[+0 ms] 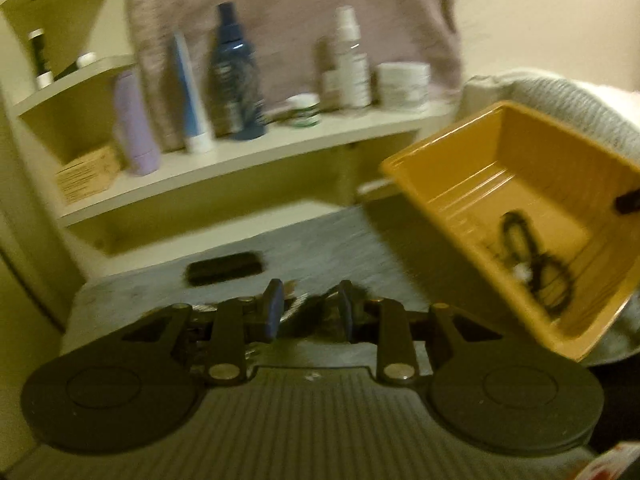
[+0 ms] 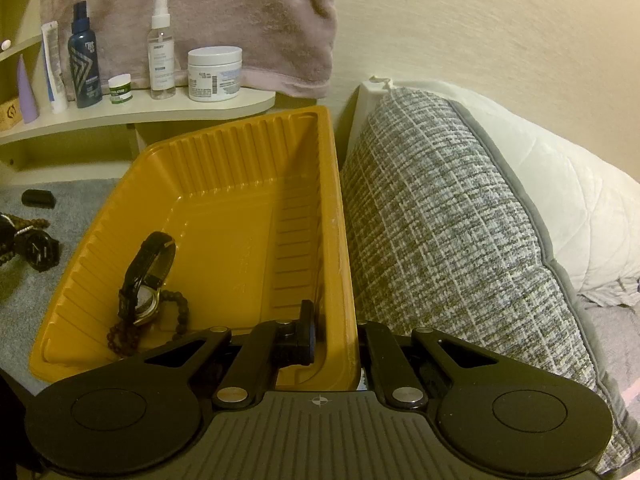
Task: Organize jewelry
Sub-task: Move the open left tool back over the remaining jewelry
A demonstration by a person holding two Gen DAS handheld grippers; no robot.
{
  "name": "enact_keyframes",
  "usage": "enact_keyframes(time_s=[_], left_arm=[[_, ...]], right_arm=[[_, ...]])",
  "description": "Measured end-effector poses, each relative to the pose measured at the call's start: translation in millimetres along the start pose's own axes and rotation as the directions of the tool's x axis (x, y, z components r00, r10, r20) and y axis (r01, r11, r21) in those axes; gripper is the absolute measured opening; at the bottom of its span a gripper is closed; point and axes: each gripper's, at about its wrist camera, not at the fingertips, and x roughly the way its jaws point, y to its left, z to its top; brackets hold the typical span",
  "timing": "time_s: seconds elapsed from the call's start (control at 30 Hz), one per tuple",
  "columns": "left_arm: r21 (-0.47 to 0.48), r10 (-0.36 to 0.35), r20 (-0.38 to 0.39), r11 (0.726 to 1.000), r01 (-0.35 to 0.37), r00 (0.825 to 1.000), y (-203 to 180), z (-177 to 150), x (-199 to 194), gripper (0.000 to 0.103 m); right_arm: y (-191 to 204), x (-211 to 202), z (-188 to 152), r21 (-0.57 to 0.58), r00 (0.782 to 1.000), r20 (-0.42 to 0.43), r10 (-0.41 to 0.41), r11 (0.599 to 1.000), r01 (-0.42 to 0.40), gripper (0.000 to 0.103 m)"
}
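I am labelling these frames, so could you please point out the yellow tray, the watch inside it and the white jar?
yellow tray (image 2: 224,184): right wrist view, bare floor.
watch (image 2: 145,300): right wrist view, dial.
white jar (image 2: 215,76): right wrist view, label.

Dim yellowish light, motion-blurred left view, sharp right, fisheye-bent edges.

We see a cream wall under dim, warm light, with a pale curved shelf carrying bottles and a white jar. A pinkish towel hangs above it. Beside it lie a grey woven cushion and a white pillow.
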Motion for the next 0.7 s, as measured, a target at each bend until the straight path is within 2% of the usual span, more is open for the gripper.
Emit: enact_keyframes(time_s=[0.1,0.53,0.7], left_arm=[[-0.001,0.028,-0.017,1.0,-0.028,0.999,10.9,-7.3,2.2,0.026],[0.054,0.05,-0.056,0.997,-0.047,0.997,14.9,-21.9,10.8,0.026],[0.006,-0.042,-0.075,0.999,0.042,0.996,11.3,-19.7,9.4,0.026]], right_arm=[[0.1,-0.2,0.1,0.0,1.0,0.0,0.0,1.0,0.0,0.006],[0.1,0.4,0.4,-0.005,1.0,-0.003,-0.002,1.0,0.002,0.006],[0.2,0.3,0.6,-0.004,1.0,-0.003,-0.002,1.0,0.002,0.006]])
